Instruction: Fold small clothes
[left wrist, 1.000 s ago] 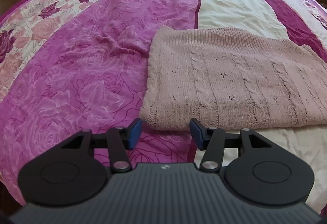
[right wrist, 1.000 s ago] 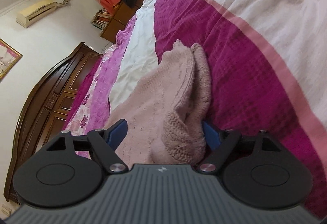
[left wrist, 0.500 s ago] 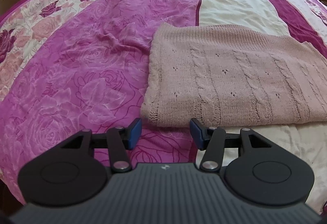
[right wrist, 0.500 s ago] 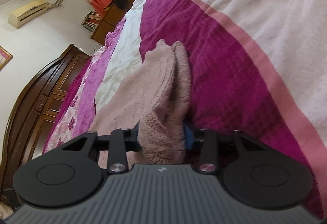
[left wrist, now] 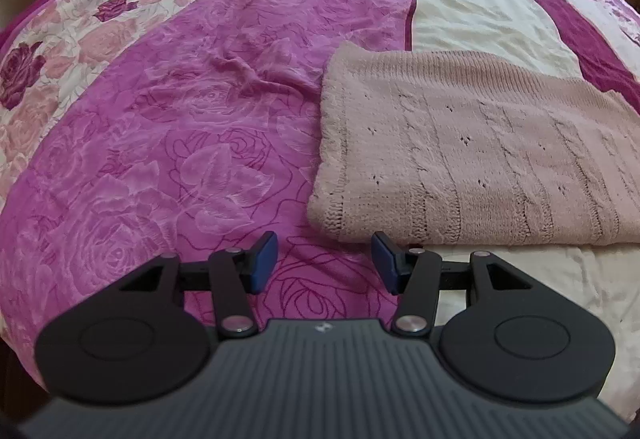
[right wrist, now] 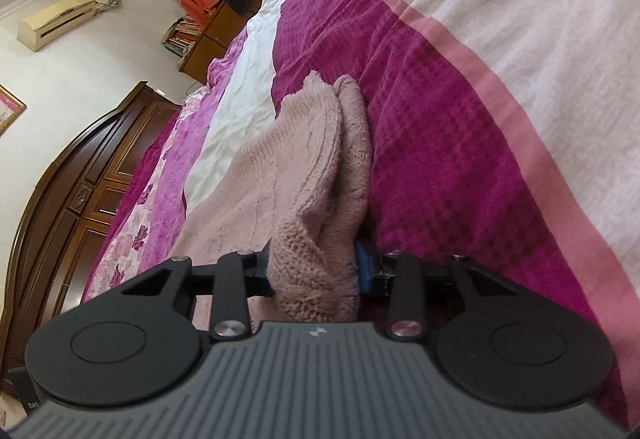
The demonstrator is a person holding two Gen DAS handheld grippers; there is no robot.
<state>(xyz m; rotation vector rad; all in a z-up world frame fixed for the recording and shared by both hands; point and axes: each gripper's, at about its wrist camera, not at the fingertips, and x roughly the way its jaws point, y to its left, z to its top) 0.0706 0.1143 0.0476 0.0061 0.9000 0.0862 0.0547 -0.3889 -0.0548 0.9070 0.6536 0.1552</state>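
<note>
Left wrist view: a dusty-pink cable-knit sweater [left wrist: 480, 155], already folded into a broad rectangle, lies flat on a bed covered by a magenta rose-print bedspread [left wrist: 160, 159] with white and dark purple stripes. The left tool [left wrist: 324, 263] hovers just short of the sweater's near left corner, its blue-padded jaws spread wide with nothing between them. The sweater's long axis runs left to right across the view, stretching away to the tool's right.

Right wrist view: the right tool [right wrist: 314, 273] is closed on a bunched edge of the same pink knit sweater [right wrist: 320, 167], the wool pinched between its jaws and slightly lifted off the dark purple stripe. From here the sweater runs away ahead and leftward. Dark wooden wardrobes [right wrist: 80, 199] stand beyond the bed.

Judging by this, the right hand has its end gripped, while the left is nearest the free corner and would need to advance and close.
</note>
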